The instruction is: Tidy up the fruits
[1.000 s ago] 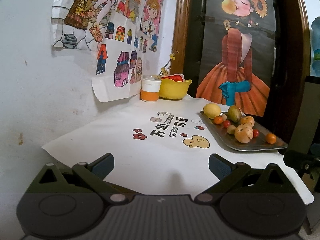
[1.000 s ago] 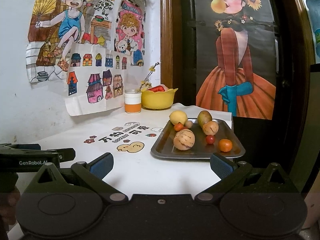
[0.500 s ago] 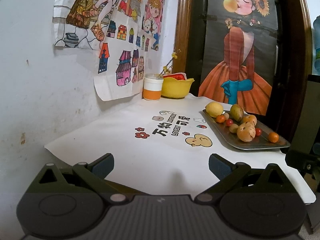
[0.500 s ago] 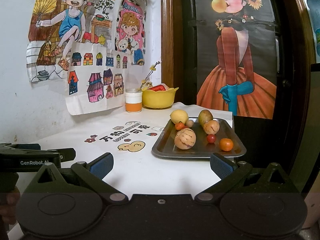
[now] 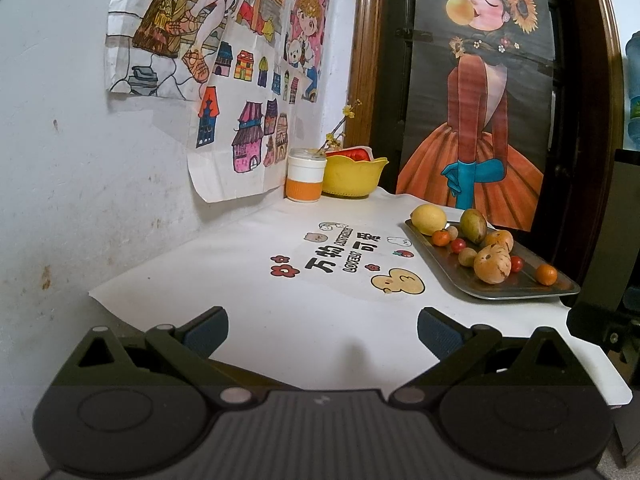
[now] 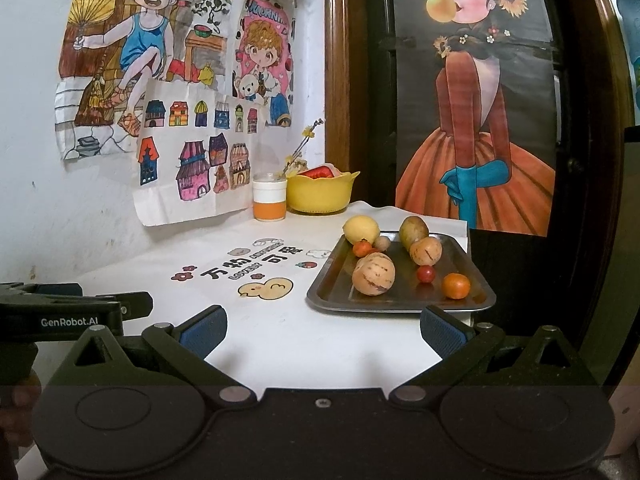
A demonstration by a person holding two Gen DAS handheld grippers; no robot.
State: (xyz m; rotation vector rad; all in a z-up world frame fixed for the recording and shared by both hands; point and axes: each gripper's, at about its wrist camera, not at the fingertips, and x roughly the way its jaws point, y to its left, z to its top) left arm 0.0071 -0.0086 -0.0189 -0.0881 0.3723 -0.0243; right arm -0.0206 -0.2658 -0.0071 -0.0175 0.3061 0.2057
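Both hand-held grippers, left [image 5: 322, 326] and right [image 6: 322, 326], are hovering wide open, empty, near the metal tray [image 6: 472, 280] holding fruit on the counter [image 6: 280, 332].

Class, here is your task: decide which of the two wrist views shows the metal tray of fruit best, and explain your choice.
The right wrist view: the metal tray lies nearly straight ahead, its whole rim visible and the fruits spread apart. In the left wrist view the tray sits off to the right, seen at a slant, so the fruits overlap and bunch together.

home | coloured drawings [image 6: 176, 92] on wall [image 5: 72, 184] — fruit tray [image 6: 474, 276] on table
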